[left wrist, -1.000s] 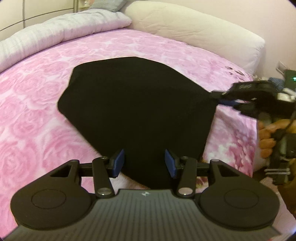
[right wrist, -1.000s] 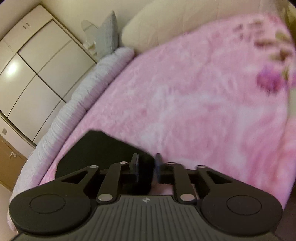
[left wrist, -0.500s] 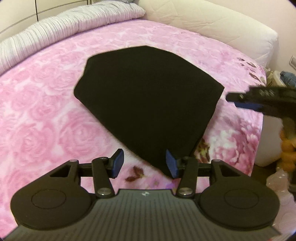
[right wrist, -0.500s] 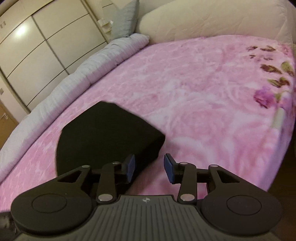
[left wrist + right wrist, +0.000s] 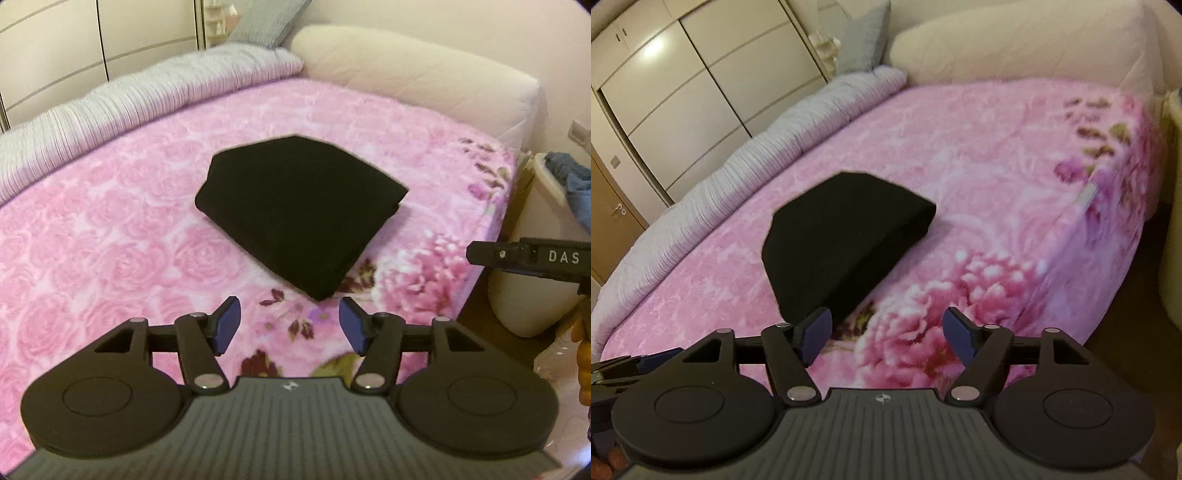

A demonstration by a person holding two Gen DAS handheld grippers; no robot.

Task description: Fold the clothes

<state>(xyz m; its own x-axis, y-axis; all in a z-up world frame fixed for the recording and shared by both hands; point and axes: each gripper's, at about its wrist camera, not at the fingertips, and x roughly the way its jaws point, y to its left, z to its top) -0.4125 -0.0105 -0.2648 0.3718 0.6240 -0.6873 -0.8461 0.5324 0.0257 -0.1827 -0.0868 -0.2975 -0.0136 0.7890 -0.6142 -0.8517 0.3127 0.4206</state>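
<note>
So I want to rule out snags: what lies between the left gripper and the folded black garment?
Only bare pink floral blanket, as the left wrist view shows. The left gripper is open, short of the black garment.

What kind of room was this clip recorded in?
Most likely a home bedroom: a bed with a pink rose-print blanket, a cream headboard, and a panelled wardrobe beside it.

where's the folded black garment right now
The folded black garment lies on the pink rose-patterned blanket, near the middle of both wrist views, just beyond the open left gripper and ahead-left of the open right gripper, touching neither.
</note>
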